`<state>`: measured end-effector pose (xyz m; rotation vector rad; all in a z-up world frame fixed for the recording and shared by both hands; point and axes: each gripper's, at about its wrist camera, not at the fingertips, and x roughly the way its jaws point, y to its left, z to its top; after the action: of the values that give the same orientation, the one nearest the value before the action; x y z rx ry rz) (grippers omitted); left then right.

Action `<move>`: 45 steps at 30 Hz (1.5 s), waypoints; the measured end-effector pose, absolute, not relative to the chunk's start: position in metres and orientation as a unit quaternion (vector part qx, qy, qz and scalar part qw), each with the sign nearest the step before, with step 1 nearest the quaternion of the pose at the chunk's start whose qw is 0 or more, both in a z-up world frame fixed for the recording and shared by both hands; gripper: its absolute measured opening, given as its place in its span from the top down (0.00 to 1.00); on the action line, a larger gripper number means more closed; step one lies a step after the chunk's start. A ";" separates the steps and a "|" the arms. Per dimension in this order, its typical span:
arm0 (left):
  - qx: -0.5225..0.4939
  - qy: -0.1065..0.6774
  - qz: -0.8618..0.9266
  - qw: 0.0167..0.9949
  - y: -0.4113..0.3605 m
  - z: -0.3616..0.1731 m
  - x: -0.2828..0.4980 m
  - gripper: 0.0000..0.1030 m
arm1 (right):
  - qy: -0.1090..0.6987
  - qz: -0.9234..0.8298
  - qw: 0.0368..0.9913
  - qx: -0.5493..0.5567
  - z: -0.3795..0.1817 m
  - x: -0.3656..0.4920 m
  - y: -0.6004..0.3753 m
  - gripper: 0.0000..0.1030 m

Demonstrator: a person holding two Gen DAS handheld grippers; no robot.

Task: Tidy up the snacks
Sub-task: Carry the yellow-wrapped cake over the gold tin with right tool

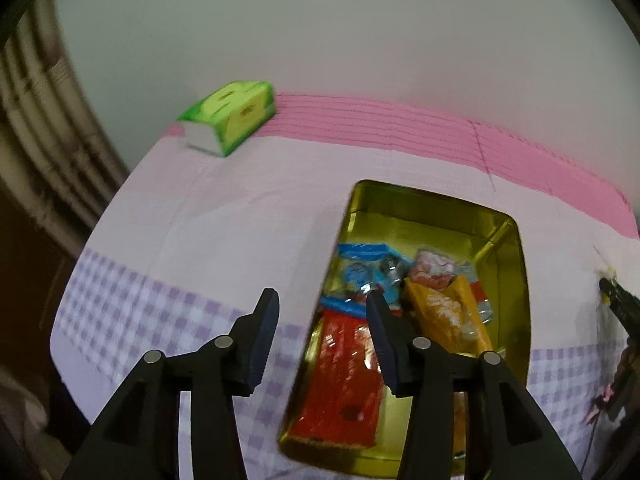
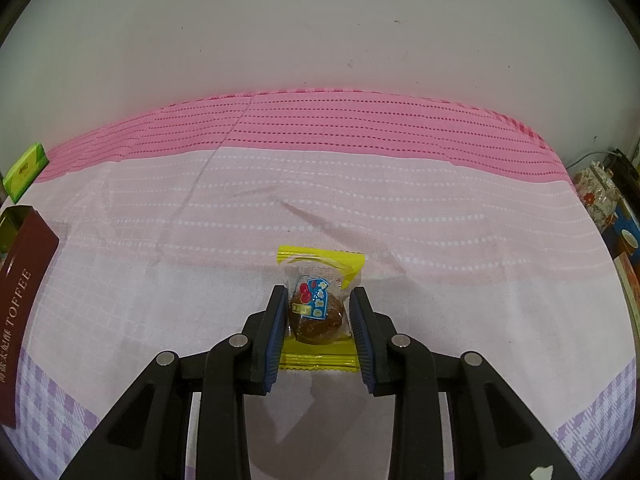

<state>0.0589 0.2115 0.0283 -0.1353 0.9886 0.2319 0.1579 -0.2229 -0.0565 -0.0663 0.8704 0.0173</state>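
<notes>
Right now a yellow-edged wrapped pastry (image 2: 318,312) lies on the pink tablecloth (image 2: 440,220), clamped between the right gripper's (image 2: 319,322) pads. Meanwhile the left gripper (image 1: 322,322) hangs parted and empty above the gold tin (image 1: 512,280) of snack packets (image 1: 344,380).

A gold tin (image 1: 516,280) lies open at lower centre-right of the left view, holding a red packet (image 1: 340,384), an orange packet (image 1: 448,312) and blue packets (image 1: 360,268). A yellow-edged clear snack pack (image 2: 320,304) lies flat at centre of the right view
</notes>
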 end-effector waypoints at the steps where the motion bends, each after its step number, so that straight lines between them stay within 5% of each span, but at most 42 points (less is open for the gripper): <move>1: -0.066 0.469 0.121 0.873 0.215 0.029 0.054 0.54 | 0.423 0.008 0.905 -0.032 -0.056 0.158 -0.222 0.75; 25: -0.036 0.423 0.171 0.889 0.227 0.029 0.011 0.40 | 0.442 -0.005 0.897 -0.016 -0.026 0.143 -0.191 0.77; 45: -0.057 0.408 0.199 0.889 0.255 0.035 0.005 0.34 | 0.429 0.130 0.894 -0.028 0.021 0.112 -0.063 0.77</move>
<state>0.0049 0.2552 0.0353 -0.1184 0.8484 0.4143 0.1116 -0.0634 0.0208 -0.0576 0.8893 0.2705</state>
